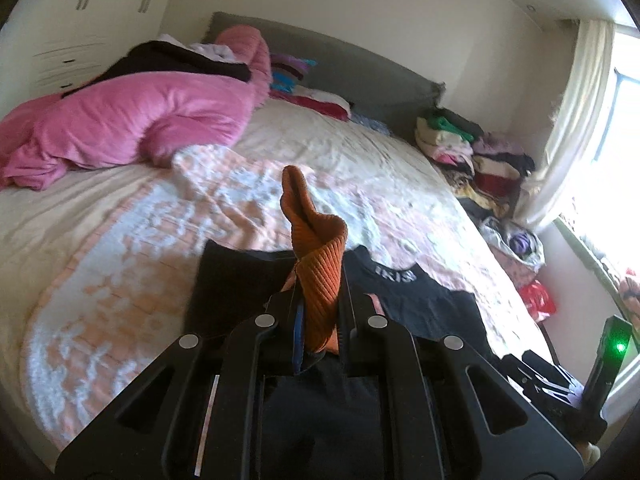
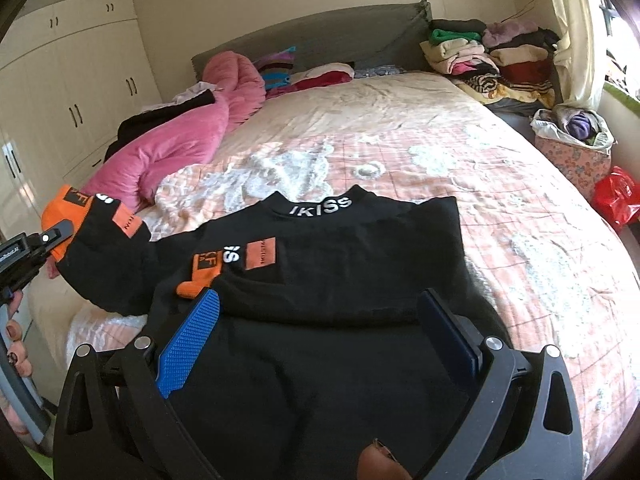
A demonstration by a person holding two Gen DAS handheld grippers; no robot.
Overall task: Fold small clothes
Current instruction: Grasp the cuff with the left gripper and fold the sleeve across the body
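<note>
Sweater: black sweater (image 2: 320,272) with orange cuffs and a white-lettered collar lies front-up on the bed (image 2: 500,184), centre of the right wrist view; one sleeve is already folded across the chest, its orange cuff (image 2: 196,284) at centre left.
Left hand-held gripper: left hand-held gripper (image 1: 320,304) is clamped on the other sleeve's ribbed orange cuff (image 1: 316,264), which stands up out of the closed fingers in mid-frame.
Right hand-held gripper: right hand-held gripper (image 2: 320,344) is spread wide with nothing between its blue pads (image 2: 188,344), poised over the lower body of the garment.
Handling: knit looks soft, light and limp; it will likely sag and drag if lifted by one point, and cling to the bedspread rather than slide.
Where to hold: the thick ribbed cuff gives firm purchase; for the body, the hem corners or side seam seem best, pinching both layers.
Right view only: whole sweater laid out, the lifted sleeve at far left, and bare fingers (image 2: 18,332) on the left tool's grip.
Left view only: the pinch on the cuff seen close, the sweater mostly hidden behind it; pink quilt (image 1: 120,128) fills the upper left.
</note>
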